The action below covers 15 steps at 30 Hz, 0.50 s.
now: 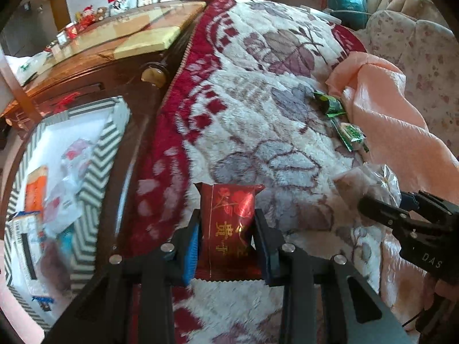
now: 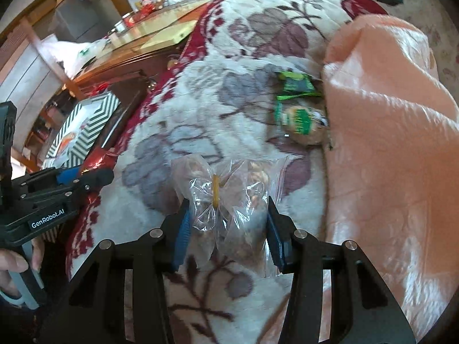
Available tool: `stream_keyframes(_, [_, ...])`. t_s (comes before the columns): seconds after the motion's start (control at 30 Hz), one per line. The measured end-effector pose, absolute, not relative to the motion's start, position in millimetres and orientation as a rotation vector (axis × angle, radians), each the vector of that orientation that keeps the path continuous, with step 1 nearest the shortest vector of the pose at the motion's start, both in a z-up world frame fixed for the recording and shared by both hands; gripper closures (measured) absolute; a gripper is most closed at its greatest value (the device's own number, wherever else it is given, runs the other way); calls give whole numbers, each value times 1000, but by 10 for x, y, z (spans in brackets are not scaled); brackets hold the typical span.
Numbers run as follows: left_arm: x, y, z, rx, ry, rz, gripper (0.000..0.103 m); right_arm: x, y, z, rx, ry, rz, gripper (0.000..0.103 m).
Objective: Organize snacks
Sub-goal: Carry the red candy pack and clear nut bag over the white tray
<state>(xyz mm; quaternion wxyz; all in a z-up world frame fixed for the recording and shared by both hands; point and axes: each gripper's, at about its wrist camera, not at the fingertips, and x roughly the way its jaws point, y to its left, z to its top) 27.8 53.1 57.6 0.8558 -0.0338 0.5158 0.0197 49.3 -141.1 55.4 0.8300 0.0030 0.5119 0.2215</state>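
Red snack packet (image 1: 228,229) pinched upright in left tongs (image 1: 226,240); clear nut bag (image 2: 229,215) clamped between right tongs (image 2: 228,229).

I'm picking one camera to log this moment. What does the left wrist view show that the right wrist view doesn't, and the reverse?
Left wrist only: the red packet gripped squarely in the left gripper, and the snacks lying inside the striped box.
Right wrist only: the yellow tie on the clear bag held in the right gripper.
Both: the green snack packets beside the pink cloth.
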Motion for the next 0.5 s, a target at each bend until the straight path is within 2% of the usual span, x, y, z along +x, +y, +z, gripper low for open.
stream_keyframes(0.5, [-2, 843, 763, -95, 1018, 117, 67, 272, -914, 637, -67, 1080, 556, 57])
